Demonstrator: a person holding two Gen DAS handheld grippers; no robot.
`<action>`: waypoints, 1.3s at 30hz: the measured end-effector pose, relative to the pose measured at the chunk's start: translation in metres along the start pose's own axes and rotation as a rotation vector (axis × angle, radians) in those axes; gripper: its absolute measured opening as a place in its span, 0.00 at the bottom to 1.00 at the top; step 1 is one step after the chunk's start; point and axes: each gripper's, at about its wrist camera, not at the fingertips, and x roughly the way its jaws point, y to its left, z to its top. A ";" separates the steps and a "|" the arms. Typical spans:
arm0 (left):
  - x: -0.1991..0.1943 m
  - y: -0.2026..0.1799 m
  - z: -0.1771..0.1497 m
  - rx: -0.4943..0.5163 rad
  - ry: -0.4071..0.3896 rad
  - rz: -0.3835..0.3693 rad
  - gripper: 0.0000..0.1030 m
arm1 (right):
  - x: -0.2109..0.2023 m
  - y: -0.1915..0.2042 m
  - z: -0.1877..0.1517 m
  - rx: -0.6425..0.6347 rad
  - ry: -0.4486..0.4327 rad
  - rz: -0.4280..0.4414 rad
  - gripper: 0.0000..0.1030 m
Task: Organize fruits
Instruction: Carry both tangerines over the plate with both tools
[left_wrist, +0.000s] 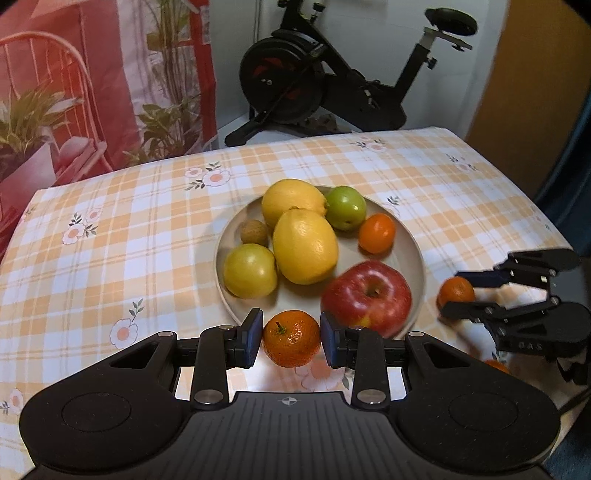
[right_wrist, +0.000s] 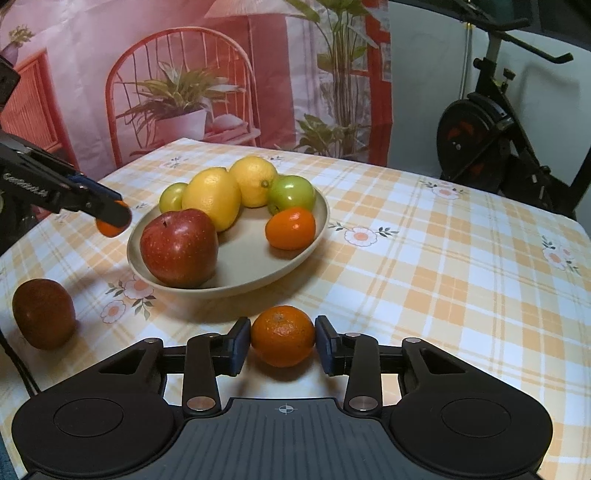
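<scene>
1. The blue fingers (left_wrist: 253, 338) of the left gripper (left_wrist: 291, 338) sit on both sides of a small round orange mandarin with a green stem (left_wrist: 291, 338). The pads look pressed on its skin, so it seems clamped, just beside the near rim of the round beige plate (left_wrist: 415, 254).
2. The right gripper (right_wrist: 282, 339) has its pads tight on a second small orange mandarin (right_wrist: 282, 335). This one is low over the orange checked tablecloth with flowers (right_wrist: 443, 277), near the plate but apart from it. Whether it touches the cloth is hard to tell.
3. The plate already holds two yellow lemons (left_wrist: 304, 245), a green apple (left_wrist: 345, 207), a yellow-green apple (left_wrist: 250, 270), a big red apple (left_wrist: 365, 293), a little oval orange fruit (left_wrist: 376, 233) and a small brown bumpy fruit (left_wrist: 254, 232).
4. A dark red apple (right_wrist: 43, 314) lies alone on the cloth, well apart from the plate.
5. Both mandarins are likely held so they can join the pile. The fruit is round, so it could roll off if set on the rim.
</scene>
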 end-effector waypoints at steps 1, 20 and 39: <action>0.001 0.001 0.001 -0.004 -0.002 0.000 0.35 | 0.000 0.000 0.001 -0.002 0.002 -0.001 0.33; 0.029 0.015 0.007 -0.014 -0.019 0.005 0.35 | 0.035 0.005 0.090 -0.166 -0.069 0.016 0.33; 0.043 0.022 0.007 -0.007 -0.010 -0.015 0.35 | 0.070 0.028 0.107 -0.302 -0.022 0.074 0.34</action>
